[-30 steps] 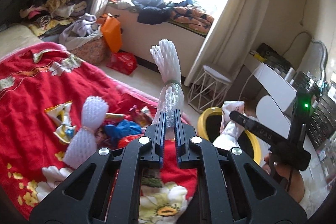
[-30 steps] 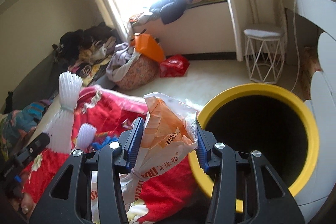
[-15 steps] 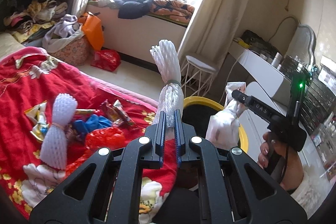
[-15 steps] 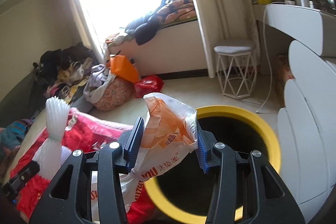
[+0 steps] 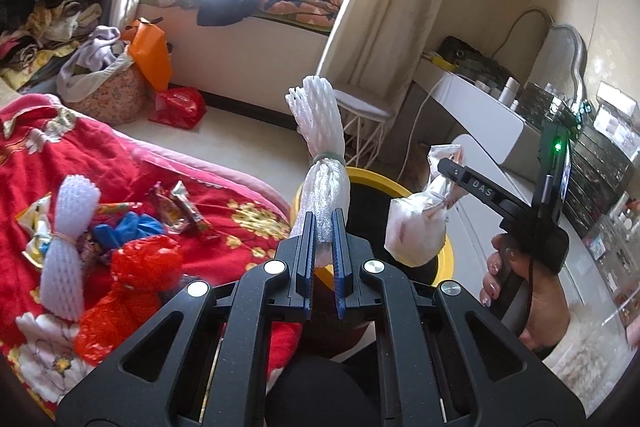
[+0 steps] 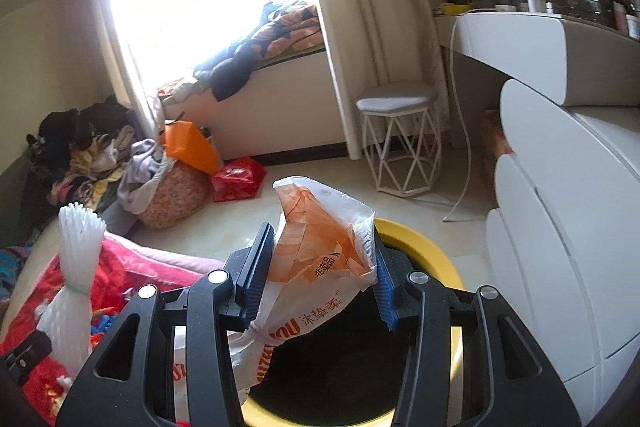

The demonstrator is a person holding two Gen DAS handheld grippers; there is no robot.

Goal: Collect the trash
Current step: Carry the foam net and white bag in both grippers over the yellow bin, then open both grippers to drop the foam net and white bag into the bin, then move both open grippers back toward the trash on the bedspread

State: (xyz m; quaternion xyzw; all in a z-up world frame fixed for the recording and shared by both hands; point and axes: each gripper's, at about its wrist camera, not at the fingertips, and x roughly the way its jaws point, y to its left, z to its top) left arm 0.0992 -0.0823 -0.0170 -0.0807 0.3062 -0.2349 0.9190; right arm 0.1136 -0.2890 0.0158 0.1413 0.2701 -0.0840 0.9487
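My left gripper is shut on a white foam net sleeve that stands upright above the near rim of the yellow bin. It also shows in the right wrist view. My right gripper is shut on a knotted white and orange plastic bag and holds it over the bin's dark opening. The bag also shows in the left wrist view, hanging over the bin. More trash lies on the red blanket: another foam net, a red bag, blue scrap, wrappers.
A white wire stool stands beyond the bin. A white dresser is right of the bin. A laundry basket, an orange bag and a red bag sit on the floor by the window bench.
Both grippers have swung right from the bed toward the yellow bin with their loads. The bagged trash now hangs over the bin opening, and the foam net has reached the bin's near rim.
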